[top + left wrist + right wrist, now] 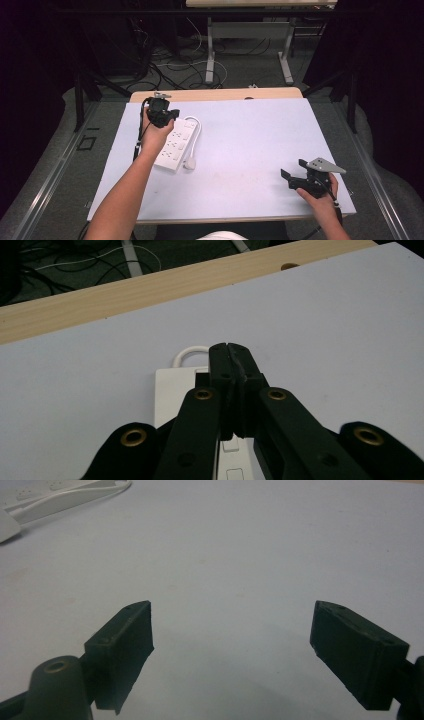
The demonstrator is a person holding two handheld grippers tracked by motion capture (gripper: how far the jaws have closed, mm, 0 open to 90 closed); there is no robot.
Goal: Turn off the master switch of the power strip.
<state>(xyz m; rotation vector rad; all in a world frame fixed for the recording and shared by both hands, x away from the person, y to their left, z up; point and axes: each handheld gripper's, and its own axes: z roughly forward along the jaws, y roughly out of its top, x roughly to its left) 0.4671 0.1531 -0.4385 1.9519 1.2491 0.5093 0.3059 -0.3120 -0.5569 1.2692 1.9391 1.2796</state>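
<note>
The white power strip (176, 142) lay on the table's (250, 135) left half, its cord (196, 131) looped beside it. My left gripper (231, 352) hung just above its far end, jaws pressed together on nothing. My right gripper (292, 176) sat well apart, near the front right corner, jaws spread wide.

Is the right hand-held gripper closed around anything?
No, the right hand-held gripper has its jaws wide apart over bare table.

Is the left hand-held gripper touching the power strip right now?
Cannot tell. The left gripper view shows the left hand-held gripper shut above the power strip, its tips hiding any contact or gap.
</note>
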